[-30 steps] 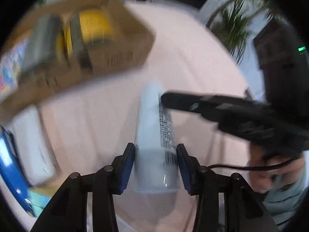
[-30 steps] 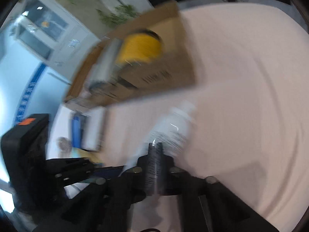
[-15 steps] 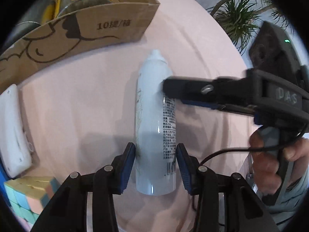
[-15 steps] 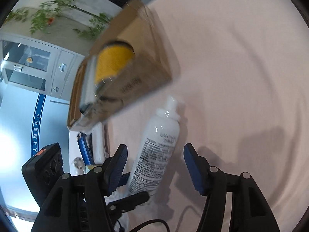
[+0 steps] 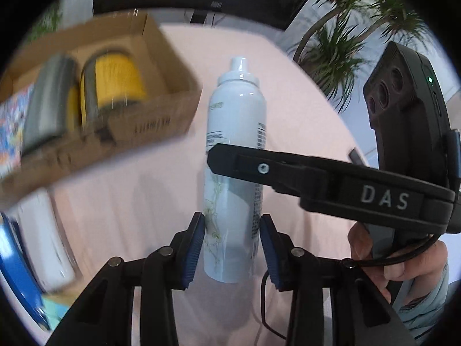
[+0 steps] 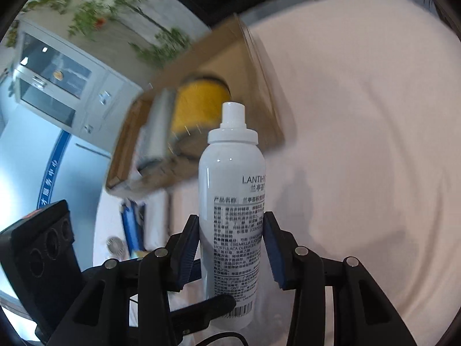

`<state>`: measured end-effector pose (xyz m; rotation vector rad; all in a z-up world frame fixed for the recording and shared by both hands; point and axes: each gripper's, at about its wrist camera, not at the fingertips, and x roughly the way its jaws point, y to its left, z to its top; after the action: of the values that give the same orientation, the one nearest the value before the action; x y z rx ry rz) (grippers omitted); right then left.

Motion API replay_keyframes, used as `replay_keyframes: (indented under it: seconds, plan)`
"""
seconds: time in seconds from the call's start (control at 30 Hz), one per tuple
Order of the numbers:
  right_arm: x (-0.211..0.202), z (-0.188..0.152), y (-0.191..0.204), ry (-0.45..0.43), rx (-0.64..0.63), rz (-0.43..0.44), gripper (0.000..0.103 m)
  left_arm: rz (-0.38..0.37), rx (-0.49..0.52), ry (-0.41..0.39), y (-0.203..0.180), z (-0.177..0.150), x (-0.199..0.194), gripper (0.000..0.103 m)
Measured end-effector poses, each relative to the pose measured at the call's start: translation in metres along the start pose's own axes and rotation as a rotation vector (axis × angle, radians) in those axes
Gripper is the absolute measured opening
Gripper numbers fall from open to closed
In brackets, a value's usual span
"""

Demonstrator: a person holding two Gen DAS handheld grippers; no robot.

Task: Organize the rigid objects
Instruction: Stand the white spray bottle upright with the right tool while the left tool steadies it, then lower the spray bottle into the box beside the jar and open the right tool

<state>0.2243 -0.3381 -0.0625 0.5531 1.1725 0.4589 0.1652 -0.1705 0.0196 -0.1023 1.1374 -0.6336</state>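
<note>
A white spray bottle (image 5: 234,158) with black print is held off the pink tablecloth by both grippers. My left gripper (image 5: 232,248) is shut on its lower body. My right gripper (image 6: 231,248) is shut on the same bottle (image 6: 232,201), its finger (image 5: 259,167) crossing the bottle in the left wrist view. A cardboard box (image 5: 161,121) sits beyond, holding a yellow cylinder (image 5: 115,77) and a grey one (image 5: 47,109). In the right wrist view the box (image 6: 259,86) stands behind the bottle.
A white flat device (image 5: 49,248), a blue object (image 5: 17,274) and a pastel cube (image 5: 57,308) lie at the left on the pink cloth (image 5: 302,109). Plants (image 5: 340,34) stand past the table's far edge. A small white fan (image 6: 116,245) lies at the left.
The right gripper, open around the bottle half a second ago, has shut on it. The bottle has been raised from lying on the cloth, and both views have swung.
</note>
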Motion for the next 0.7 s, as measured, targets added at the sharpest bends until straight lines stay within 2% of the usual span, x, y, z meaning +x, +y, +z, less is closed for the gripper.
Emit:
replay_keyframes:
  seconds: [0.1, 0.2, 0.3, 0.37, 0.4, 0.47, 0.53, 0.6, 0.7]
  plan:
    - [-0.014, 0.031, 0.020, -0.045, -0.065, 0.008, 0.042, 0.026, 0.021, -0.065, 0.005, 0.027, -0.010, 0.038]
    - [-0.018, 0.067, 0.037, -0.076, -0.153, 0.008, 0.042, 0.029, -0.004, -0.106, 0.019, 0.062, -0.010, 0.038]
    - [-0.002, 0.107, 0.049, -0.063, -0.197, -0.005, 0.042, 0.021, -0.051, -0.107, 0.041, 0.093, -0.003, 0.038]
    - [0.011, 0.134, 0.051, -0.030, -0.227, -0.020, 0.042, 0.013, -0.095, -0.091, 0.049, 0.116, 0.020, 0.037]
    - [0.016, 0.151, 0.049, -0.007, -0.231, -0.031, 0.042, 0.005, -0.118, -0.077, 0.056, 0.121, 0.027, 0.038]
    - [0.037, 0.172, 0.049, 0.042, -0.248, -0.061, 0.042, -0.065, -0.183, -0.057, 0.081, 0.128, 0.032, 0.038]
    - [0.061, 0.189, 0.043, 0.096, -0.233, -0.074, 0.042, -0.080, -0.221, -0.052, 0.080, 0.131, 0.035, 0.038]
    - [0.073, 0.195, 0.039, 0.121, -0.213, -0.076, 0.042, -0.078, -0.226, -0.057, 0.080, 0.127, 0.036, 0.038]
    - [0.096, 0.191, 0.036, 0.149, -0.229, -0.132, 0.042, -0.072, -0.241, -0.046, 0.086, 0.124, 0.035, 0.038]
